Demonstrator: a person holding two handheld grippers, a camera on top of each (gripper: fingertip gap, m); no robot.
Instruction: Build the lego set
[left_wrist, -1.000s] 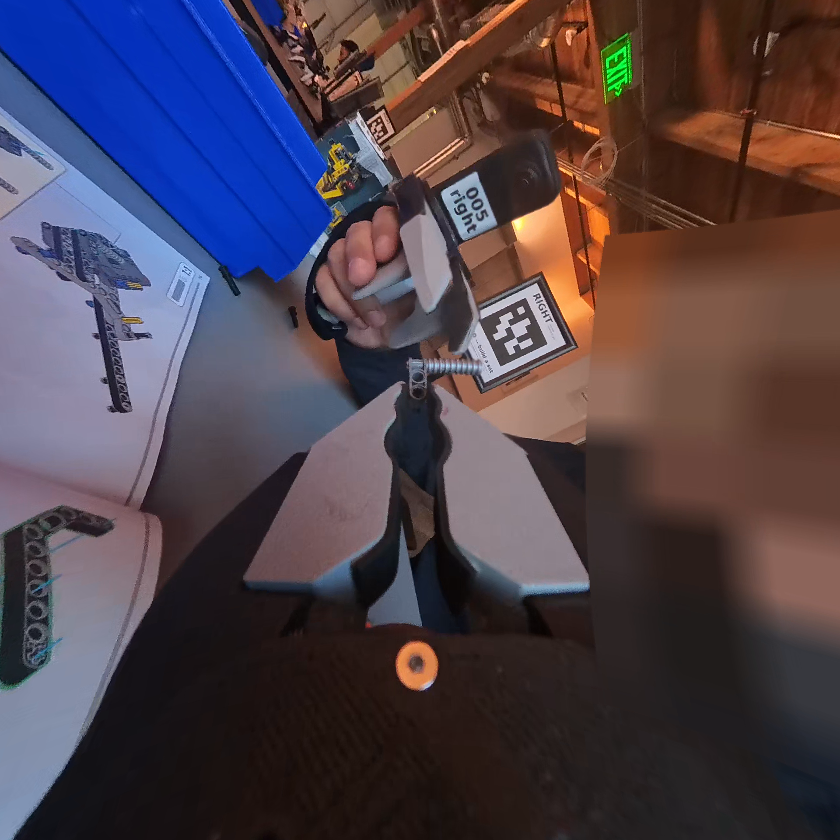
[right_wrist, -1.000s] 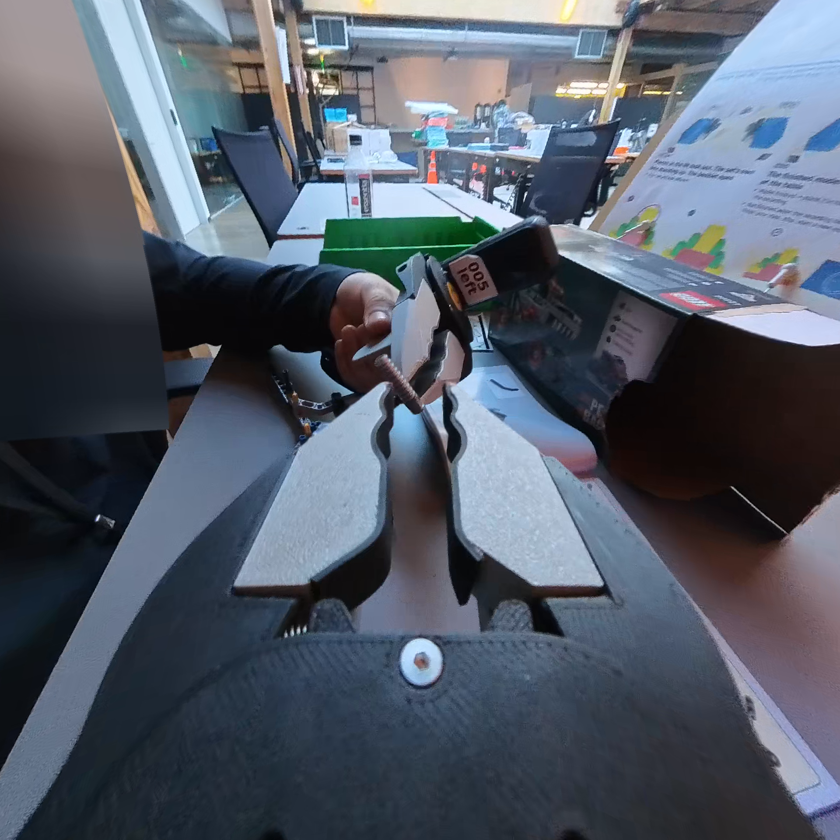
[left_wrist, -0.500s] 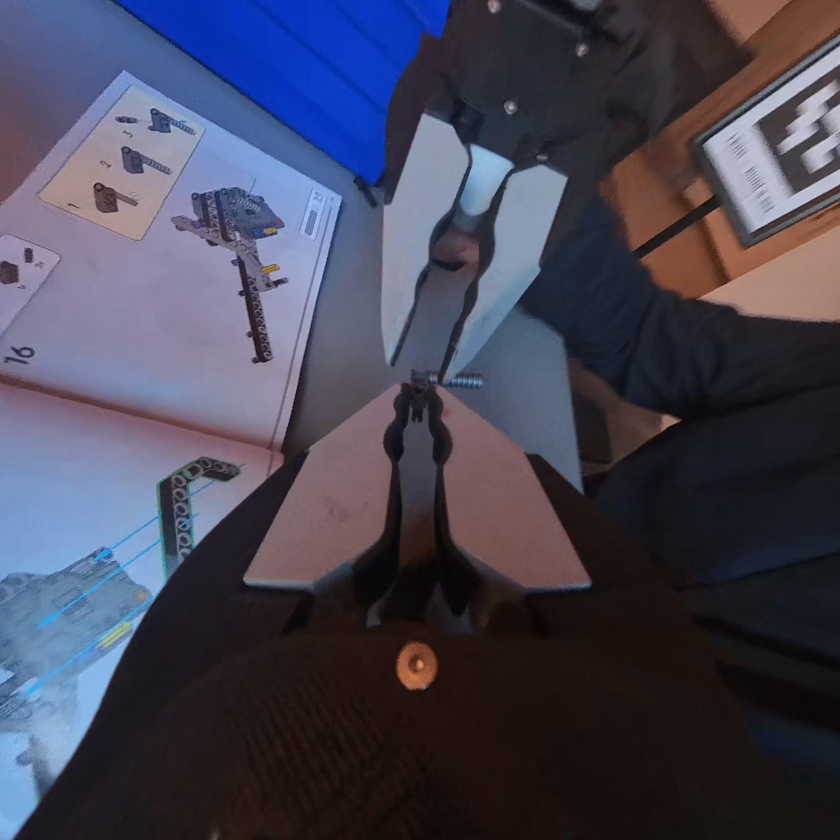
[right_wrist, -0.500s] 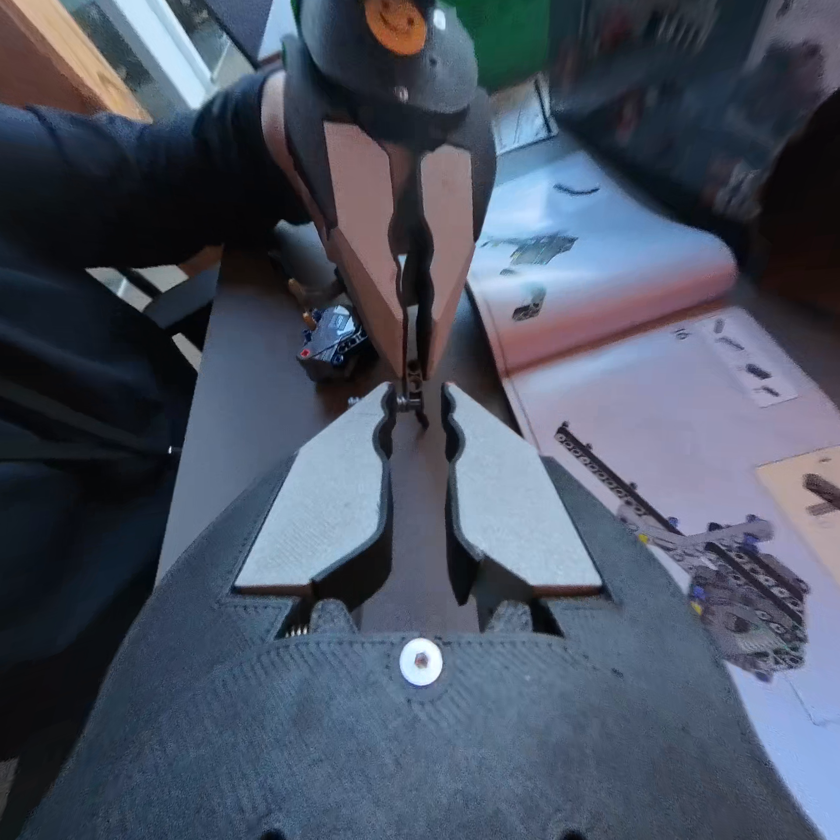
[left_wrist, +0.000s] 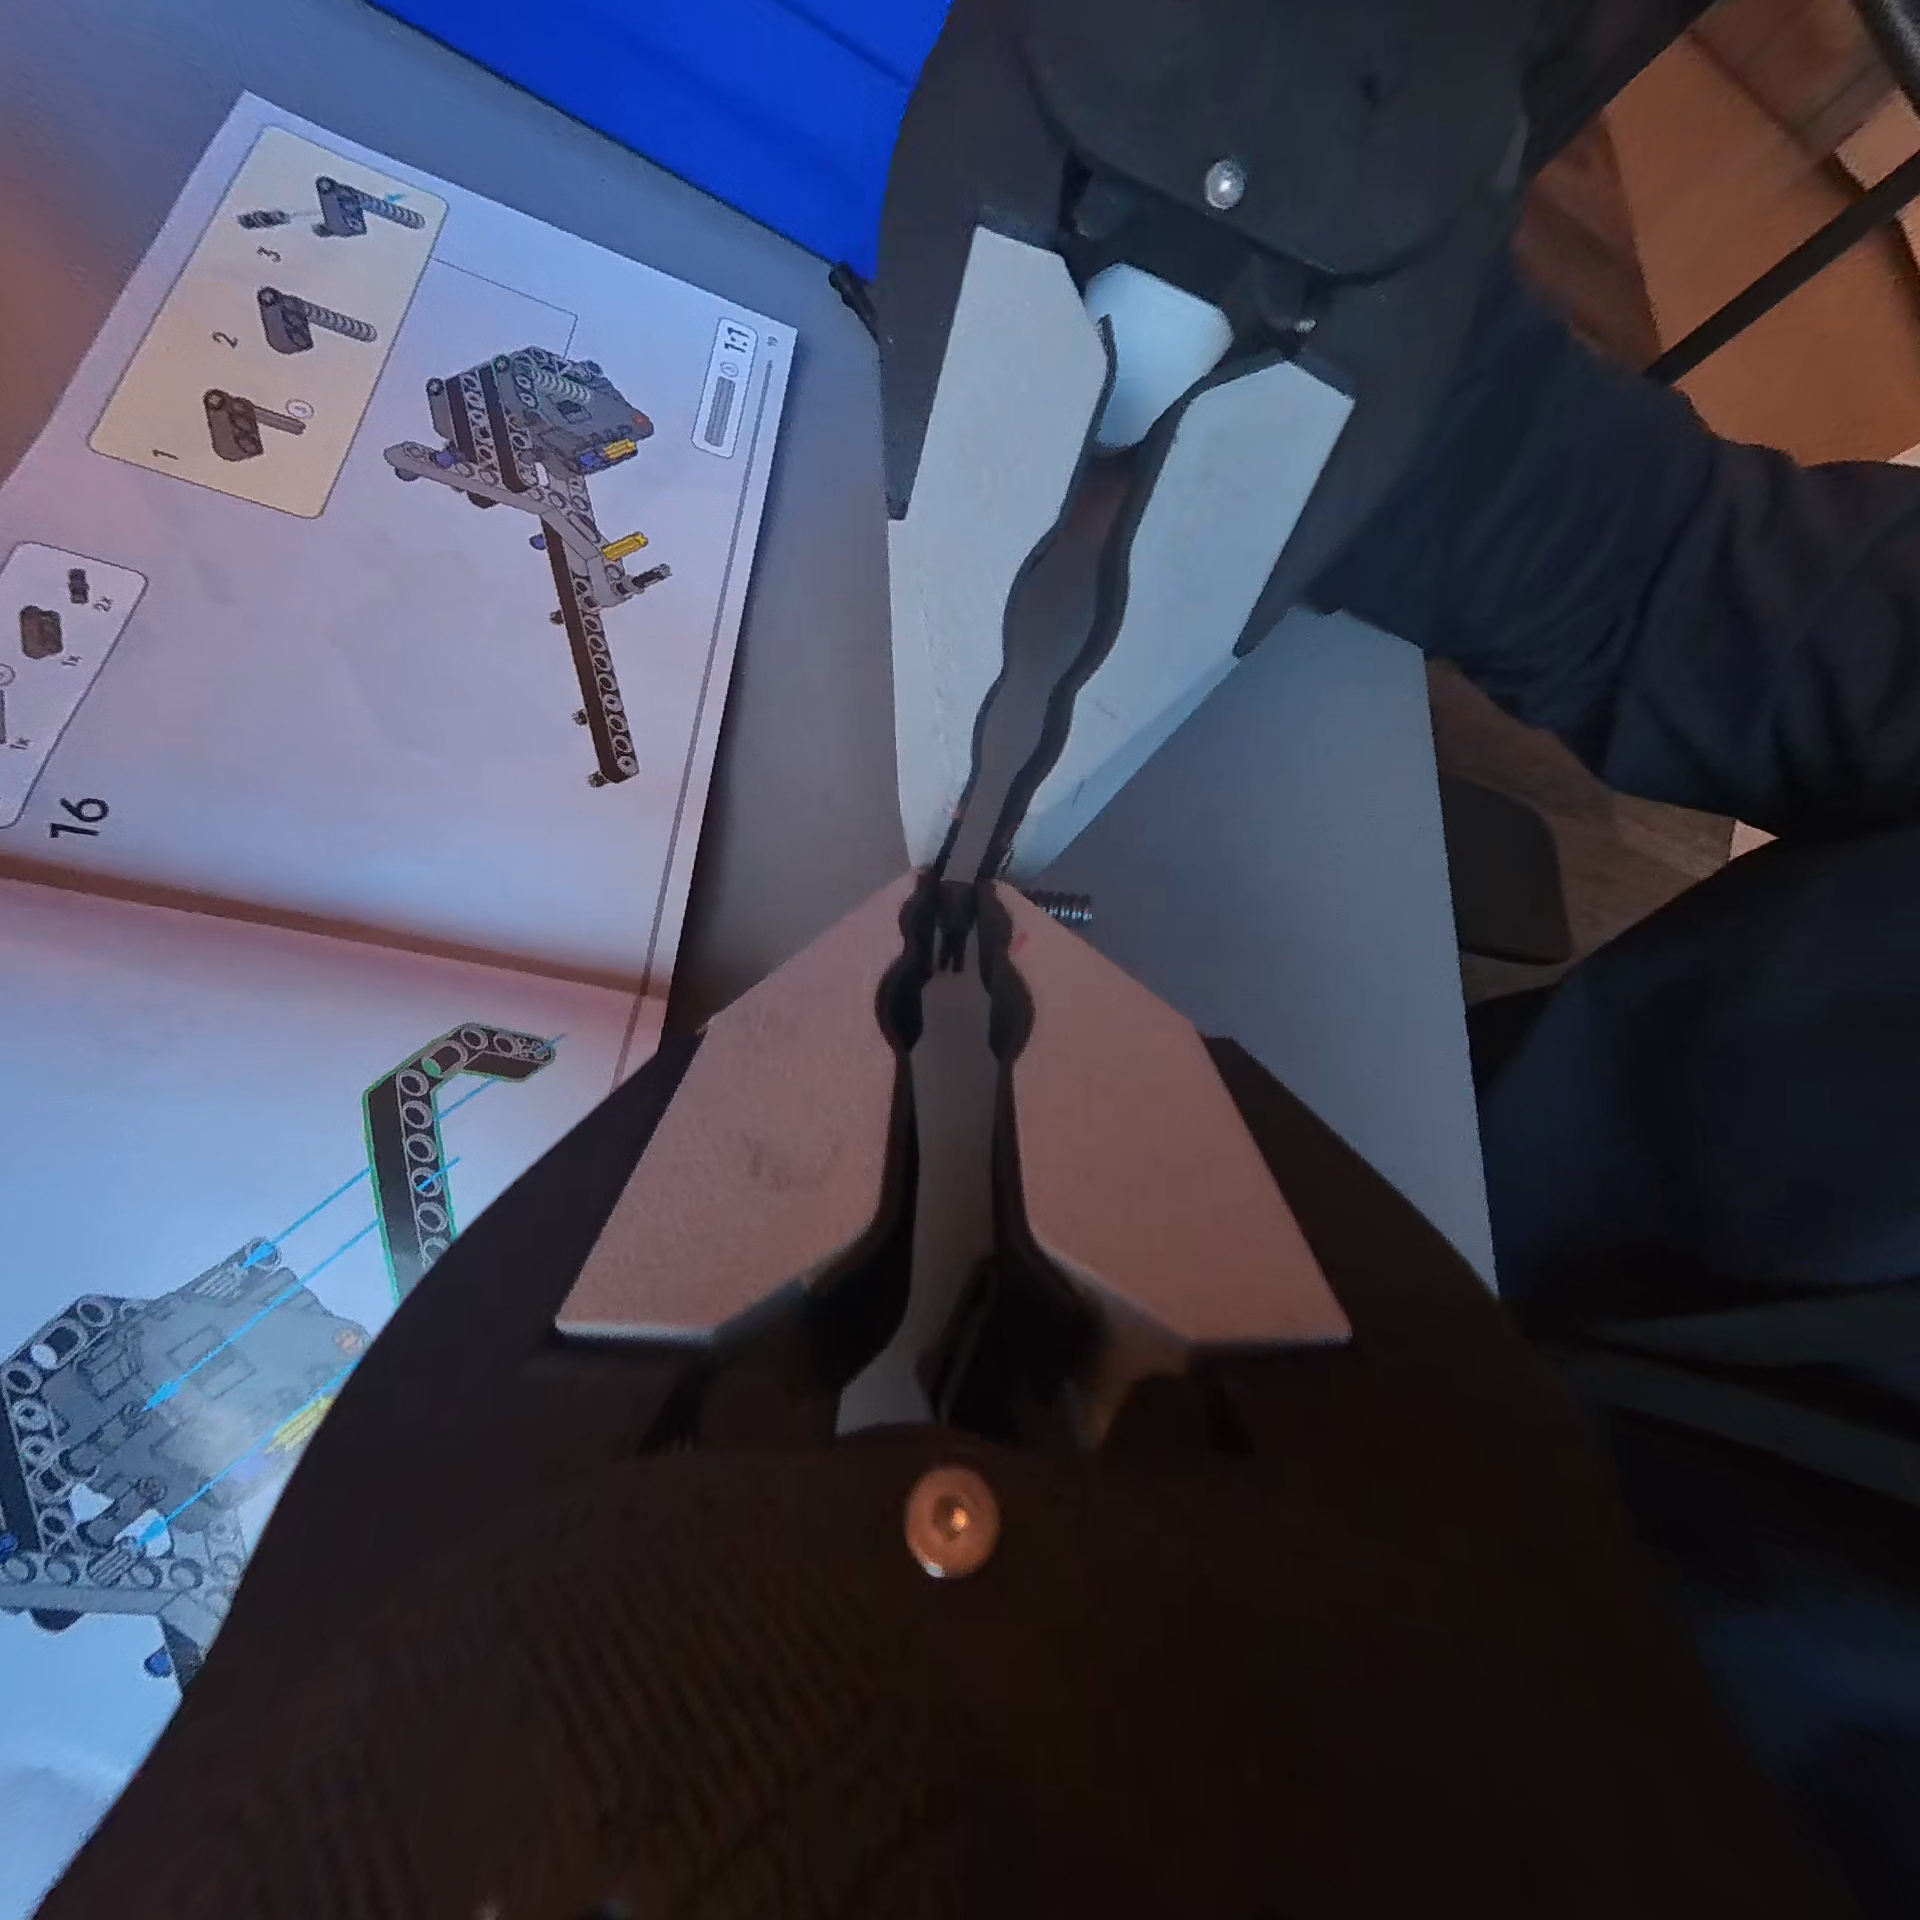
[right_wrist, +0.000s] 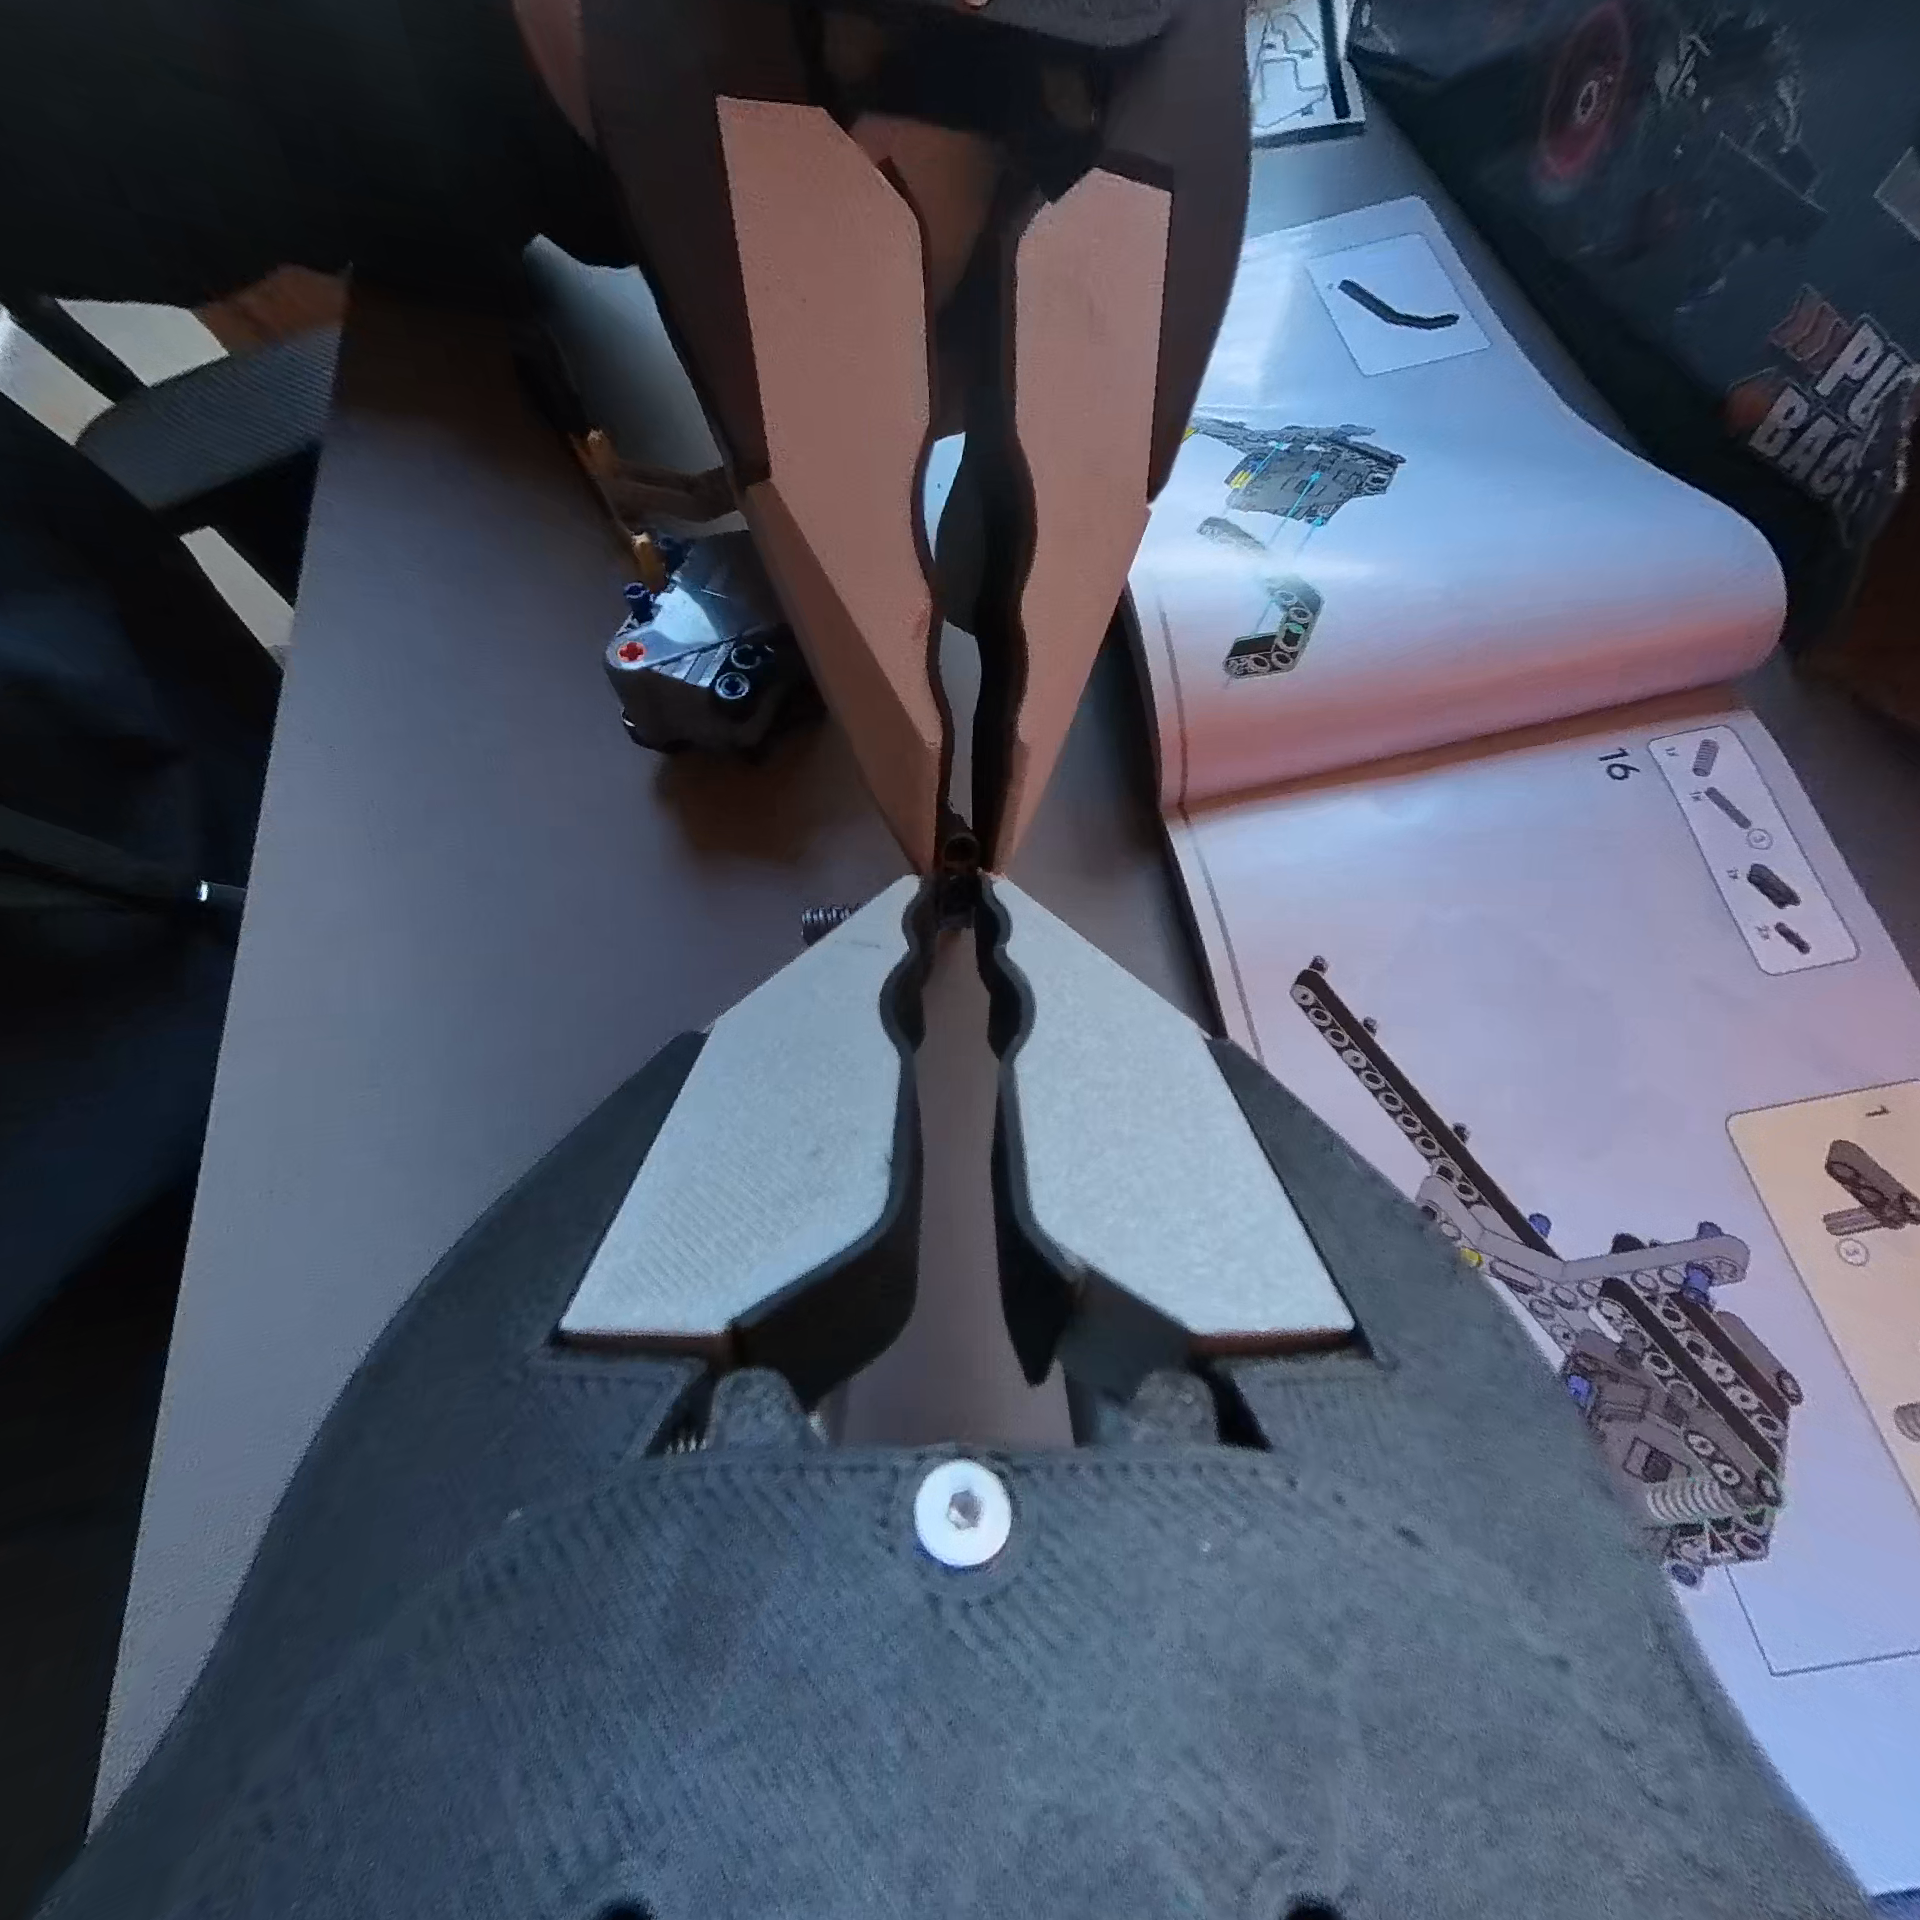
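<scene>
Tip to tip, we're fitting the small black pin (left_wrist: 951, 935) into the spring piece (left_wrist: 1058, 906).
Left gripper (left_wrist: 948, 902) and right gripper (right_wrist: 958, 900) are each pinching narrow on a part; we're needing a straight push next, probably.

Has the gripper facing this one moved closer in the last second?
Yes. In the left wrist view the right gripper now meets the left gripper tip to tip above the open instruction booklet; earlier it was held farther off.

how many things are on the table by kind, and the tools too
tools: 2, left tool, right tool
instruction booklet: 1
part-built lego model: 1
lego set box: 1
small lego piece with spring, held between the tool tips: 1
total: 6
</scene>
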